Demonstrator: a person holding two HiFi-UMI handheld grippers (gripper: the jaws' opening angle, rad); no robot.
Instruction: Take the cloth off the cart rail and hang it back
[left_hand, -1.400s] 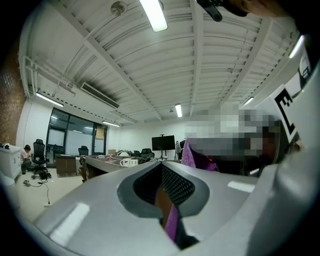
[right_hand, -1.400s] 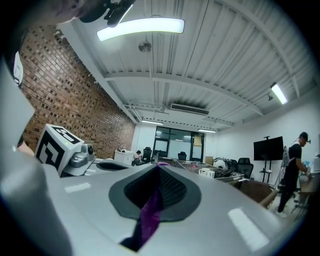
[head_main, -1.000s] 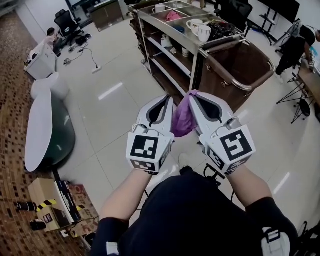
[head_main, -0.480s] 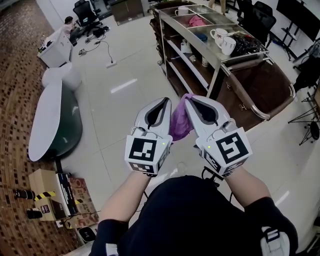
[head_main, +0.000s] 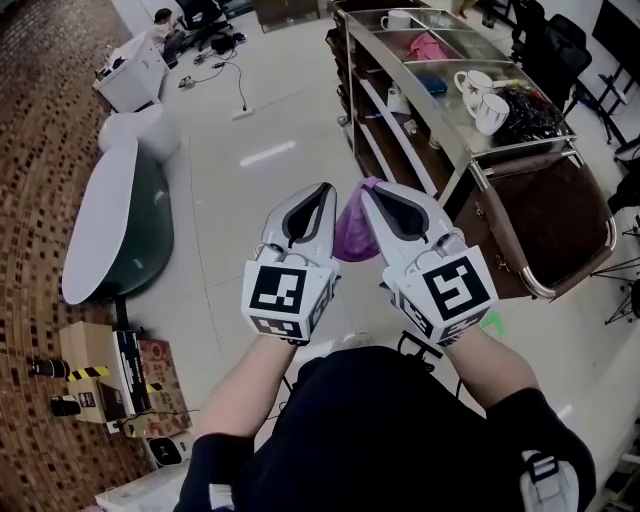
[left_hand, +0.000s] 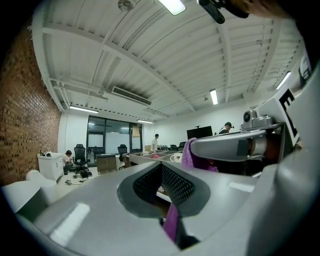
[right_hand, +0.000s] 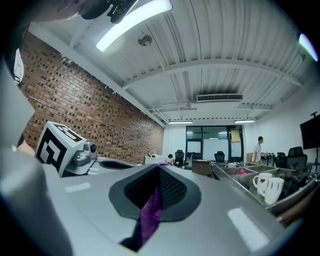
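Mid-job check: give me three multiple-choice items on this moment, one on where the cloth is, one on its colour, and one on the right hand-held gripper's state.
1. Relative to the left hand-held gripper and the right hand-held gripper, the cloth is:
A. left of both
B. between them
C. right of both

2. The cloth's colour is:
A. purple
B. white
C. green

3. The right hand-held gripper is:
A. wide open, empty
B. shut on nothing
C. shut on the cloth

Key:
1 B, the head view shows the fabric hanging in the gap between their tips.
2 A, it is purple in every view.
3 C, the right gripper view shows the jaws closed with the cloth pinched between them.
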